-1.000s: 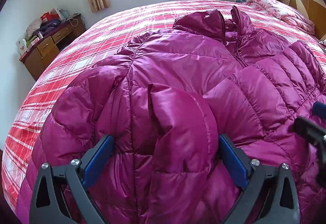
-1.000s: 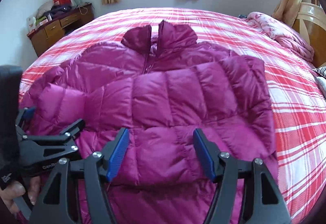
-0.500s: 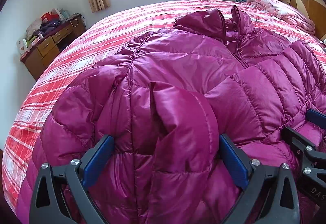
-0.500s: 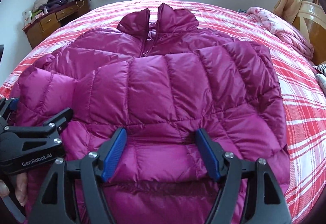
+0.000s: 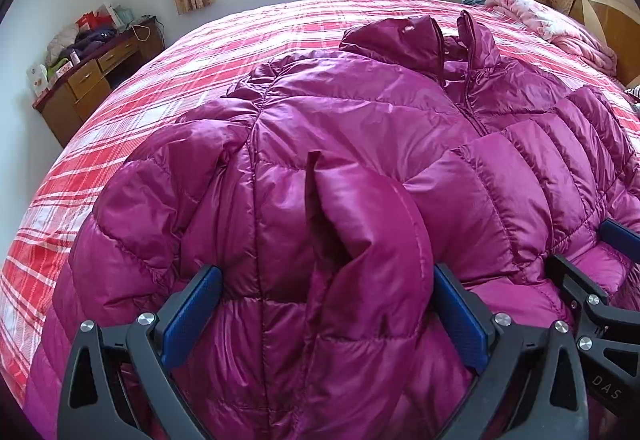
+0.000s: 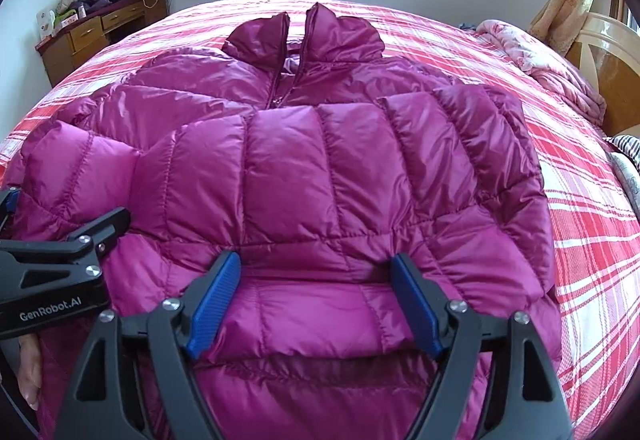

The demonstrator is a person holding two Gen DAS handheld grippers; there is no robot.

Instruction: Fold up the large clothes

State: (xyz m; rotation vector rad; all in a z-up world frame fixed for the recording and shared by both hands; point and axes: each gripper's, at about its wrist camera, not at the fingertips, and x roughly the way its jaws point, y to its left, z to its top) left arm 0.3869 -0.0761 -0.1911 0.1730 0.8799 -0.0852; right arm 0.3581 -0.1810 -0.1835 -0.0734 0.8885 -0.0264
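Bedroom; red plaid bed [image 6: 592, 260]. Magenta puffer jacket [image 6: 320, 167] lies collar-far, sleeves folded across. Left gripper [image 5: 328, 316] and right gripper [image 6: 316, 300] both wide open over the hem, gripping nothing. Pinch deep past the slippery shell, level, before lifting.

Jacket [image 5: 360, 143] hem runs off the bottom edge in both views; lower front hidden behind the left gripper [image 5: 326, 324] and right gripper [image 6: 316, 304]. Whether the pads press the fabric: cannot tell. Right gripper cut by the left view's right edge. Headboard [image 6: 604, 55] cropped at right. Clutter on the dresser [image 6: 100, 23] too small to identify. Striped item [image 6: 626, 143] mostly out of view.
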